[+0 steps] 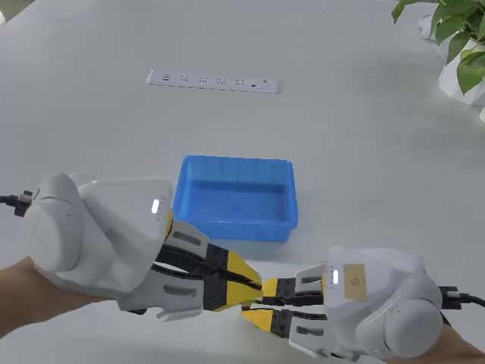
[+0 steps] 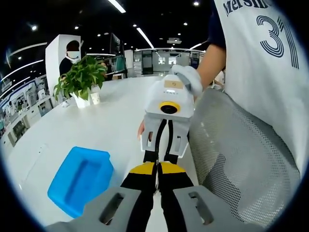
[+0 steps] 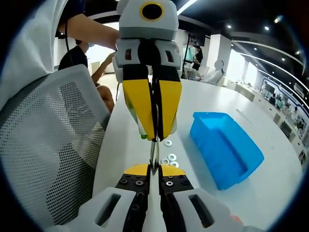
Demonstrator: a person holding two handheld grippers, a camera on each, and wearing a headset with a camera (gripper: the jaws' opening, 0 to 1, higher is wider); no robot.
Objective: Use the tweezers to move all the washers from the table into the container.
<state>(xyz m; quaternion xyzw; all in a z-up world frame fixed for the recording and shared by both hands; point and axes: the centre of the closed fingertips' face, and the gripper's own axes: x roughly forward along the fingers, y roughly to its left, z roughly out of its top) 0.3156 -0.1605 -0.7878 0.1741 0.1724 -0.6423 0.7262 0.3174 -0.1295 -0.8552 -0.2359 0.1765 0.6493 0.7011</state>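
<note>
Fingers, left: the yellow fingers (image 3: 137, 108) of the left gripper (image 3: 154, 138) were pressed together on the tweezers (image 3: 153, 153), whose thin metal shaft came out from between their tips.
Fingers, right: the right gripper (image 3: 153, 170) had its yellow-tipped fingers (image 3: 137, 170) closed, with the free end of the tweezers running in between them.
Table: the white table (image 1: 364, 136) carried everything, and the two grippers met tip to tip over its near edge in the head view, the left gripper (image 1: 258, 287) coming in from the left and the right gripper (image 1: 254, 305) from the right.
Chair: a grey mesh chair back (image 2: 241, 159) stood beside the table, close to the person's white printed shirt (image 2: 260, 43).
Plant: a leafy green plant (image 1: 455, 30) in a white pot sat at the far right corner, well apart from the grippers.
Container: the blue container (image 1: 235, 225) sat upright on the table just beyond the two grippers, to the right in the right gripper view (image 3: 227, 150).
Power strip: a white power strip (image 1: 212, 81) lay flat beyond the container, apart from it.
Washers: several small silver washers (image 3: 172, 157) lay on the table beside the tweezers, between them and the container, touching neither; one (image 3: 167, 143) lay a little apart from the rest.
</note>
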